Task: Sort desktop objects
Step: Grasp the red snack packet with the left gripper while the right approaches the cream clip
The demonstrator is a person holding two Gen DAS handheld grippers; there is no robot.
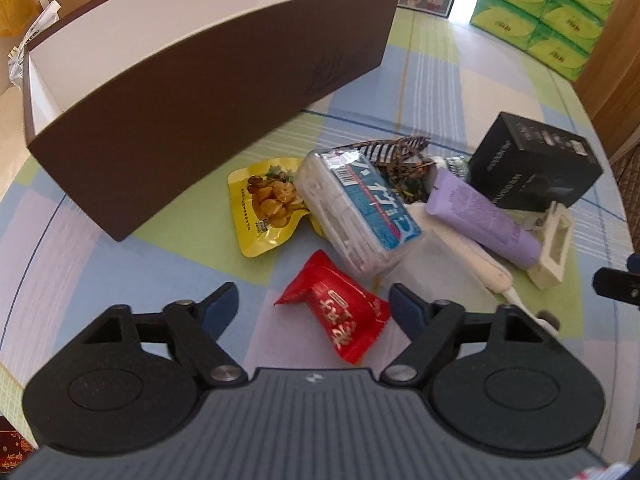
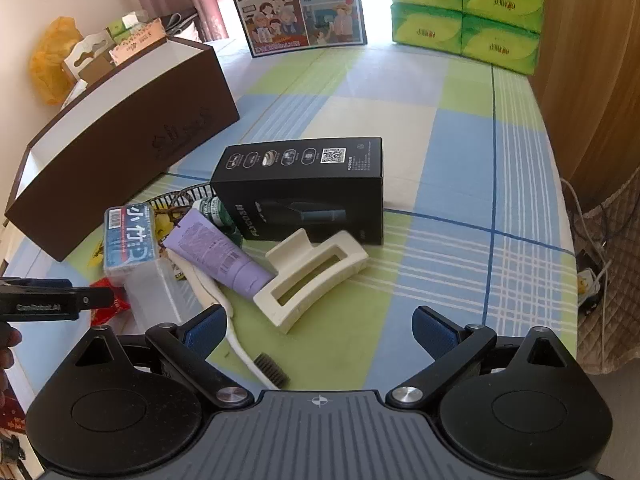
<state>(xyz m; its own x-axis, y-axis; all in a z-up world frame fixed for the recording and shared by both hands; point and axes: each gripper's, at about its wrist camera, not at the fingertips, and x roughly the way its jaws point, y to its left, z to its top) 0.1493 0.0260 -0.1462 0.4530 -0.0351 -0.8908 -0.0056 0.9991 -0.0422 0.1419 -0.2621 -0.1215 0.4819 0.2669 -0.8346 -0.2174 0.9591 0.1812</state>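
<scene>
- Left gripper (image 1: 314, 306): fingers spread, red packet (image 1: 338, 314) lying between them on the checked cloth (image 1: 460, 80).
- Right gripper (image 2: 320, 330): fingers spread, holding nothing, near the cream hair clip (image 2: 310, 276).
- Brown box (image 1: 200, 92): beside the pile, near the yellow pouch (image 1: 264, 208).

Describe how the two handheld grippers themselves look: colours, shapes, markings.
The left gripper and right gripper look alike: black linkage arms with silver pivot pins, round black discs either side, and a ribbed dark grey body with a small white mark. Their fingers carry blue textured pads. In the right wrist view, the left gripper's side bears white lettering.
</scene>
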